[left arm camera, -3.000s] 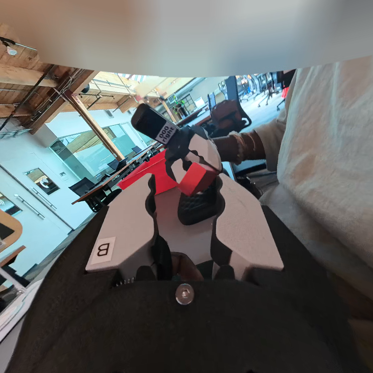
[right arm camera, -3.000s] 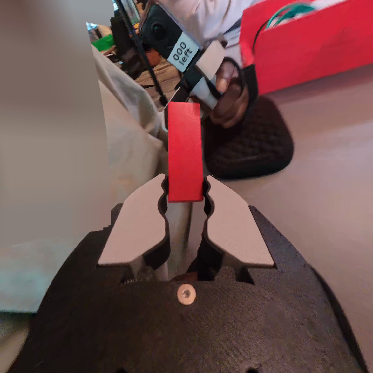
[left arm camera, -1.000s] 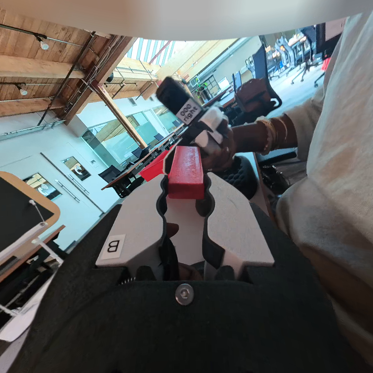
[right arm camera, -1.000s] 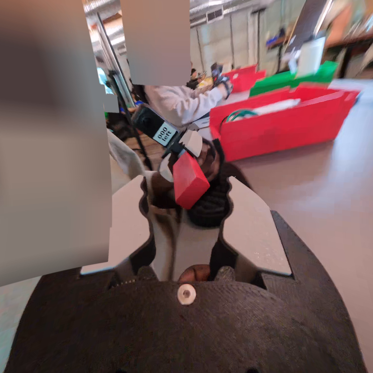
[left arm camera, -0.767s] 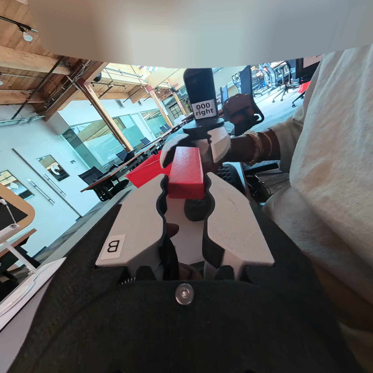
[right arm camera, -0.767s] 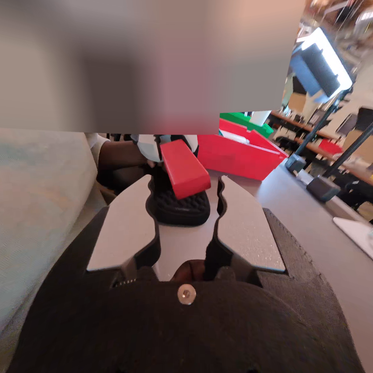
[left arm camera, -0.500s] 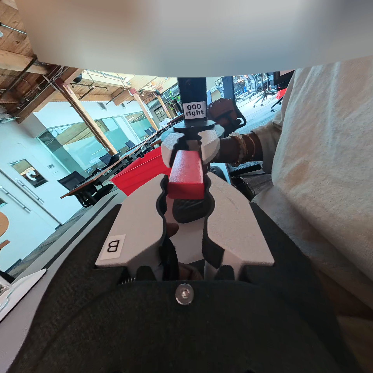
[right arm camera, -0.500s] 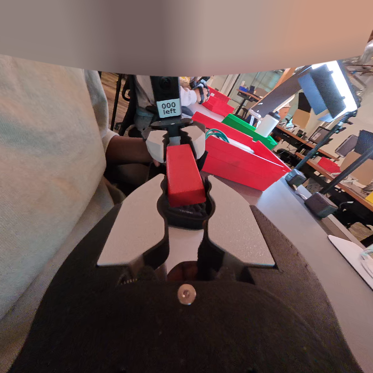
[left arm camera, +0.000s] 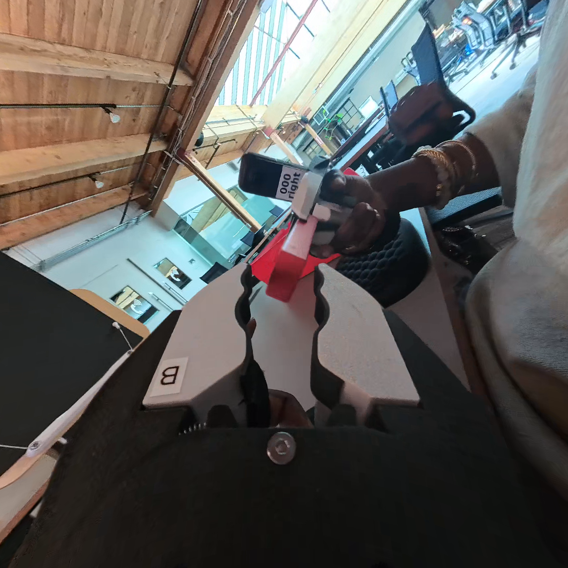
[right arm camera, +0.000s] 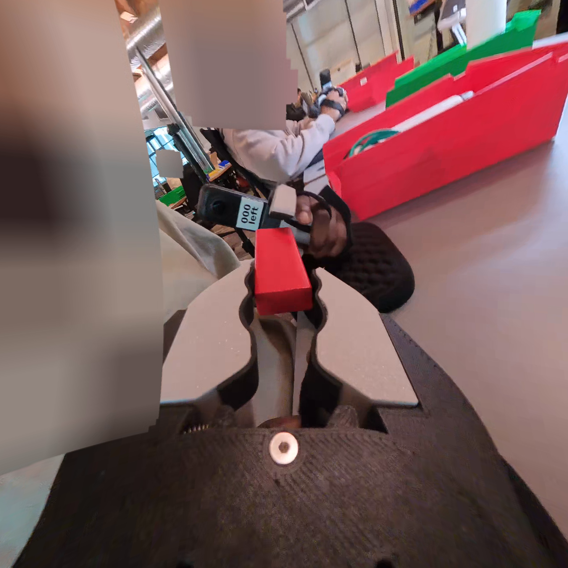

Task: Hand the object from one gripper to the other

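A red rectangular block (right arm camera: 281,276) sits clamped between the grey fingers of my right gripper (right arm camera: 284,267), held in the air above the table and pointing away. Its far end lies by the fingers of my left gripper (right arm camera: 292,219), which shows farther off in a hand. In the left wrist view my left gripper (left arm camera: 282,267) is open and empty. The block (left arm camera: 290,261) hangs from the right gripper (left arm camera: 310,209) with its near end just at the open fingertips, touching neither.
A black quilted pad (right arm camera: 378,270) lies on the grey table (right arm camera: 476,307) under the grippers. A red bin (right arm camera: 430,172) and a green bin (right arm camera: 461,67) stand behind it. A person's pale sleeve (left arm camera: 522,276) fills the right side. A black board (left arm camera: 46,338) is at left. The grippers are tip to tip, or close to it.
Half a second ago both grippers were closed on the block. The left gripper has opened and drawn back and tilted; the right gripper keeps the block.
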`<act>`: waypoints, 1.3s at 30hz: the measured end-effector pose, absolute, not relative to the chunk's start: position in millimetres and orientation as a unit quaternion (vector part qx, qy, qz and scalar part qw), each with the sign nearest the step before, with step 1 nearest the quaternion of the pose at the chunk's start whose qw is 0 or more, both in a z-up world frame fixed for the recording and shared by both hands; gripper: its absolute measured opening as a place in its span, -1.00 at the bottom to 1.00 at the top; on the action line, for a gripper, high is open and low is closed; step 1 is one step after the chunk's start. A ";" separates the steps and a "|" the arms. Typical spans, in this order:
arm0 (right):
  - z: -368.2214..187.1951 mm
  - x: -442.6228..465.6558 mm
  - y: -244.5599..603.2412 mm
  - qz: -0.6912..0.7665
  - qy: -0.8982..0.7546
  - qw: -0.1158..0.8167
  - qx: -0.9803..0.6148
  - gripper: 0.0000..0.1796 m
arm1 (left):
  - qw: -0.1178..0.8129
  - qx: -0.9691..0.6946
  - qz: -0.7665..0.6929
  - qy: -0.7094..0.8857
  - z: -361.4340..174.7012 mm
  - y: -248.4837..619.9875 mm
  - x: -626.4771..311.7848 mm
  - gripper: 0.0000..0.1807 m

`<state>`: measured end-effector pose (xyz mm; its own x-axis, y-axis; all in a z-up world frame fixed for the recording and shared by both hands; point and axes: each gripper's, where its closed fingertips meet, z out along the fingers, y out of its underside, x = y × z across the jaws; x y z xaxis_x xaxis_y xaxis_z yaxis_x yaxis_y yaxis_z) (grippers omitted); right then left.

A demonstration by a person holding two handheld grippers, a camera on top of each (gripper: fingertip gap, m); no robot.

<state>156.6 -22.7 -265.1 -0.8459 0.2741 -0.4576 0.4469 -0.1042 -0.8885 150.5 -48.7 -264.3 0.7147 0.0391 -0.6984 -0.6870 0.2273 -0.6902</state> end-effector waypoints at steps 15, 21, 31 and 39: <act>-246.1 170.2 -22.4 -0.692 0.689 -0.193 0.089 -0.49 | 0.756 -0.591 0.106 0.262 -258.7 -60.2 158.5 -0.82; -245.1 176.1 -32.7 -0.658 0.699 -0.279 0.032 -0.67 | 0.755 -0.592 0.070 0.272 -260.2 -63.1 165.5 -0.82; -228.5 168.8 -11.4 -0.604 0.718 -0.336 0.077 -0.83 | 0.822 -0.535 0.119 0.158 -229.9 -69.5 127.6 -0.39; -173.0 153.8 158.0 -0.394 0.638 -0.595 0.291 -0.82 | 0.858 -0.504 0.072 0.064 -212.5 -78.5 100.6 0.13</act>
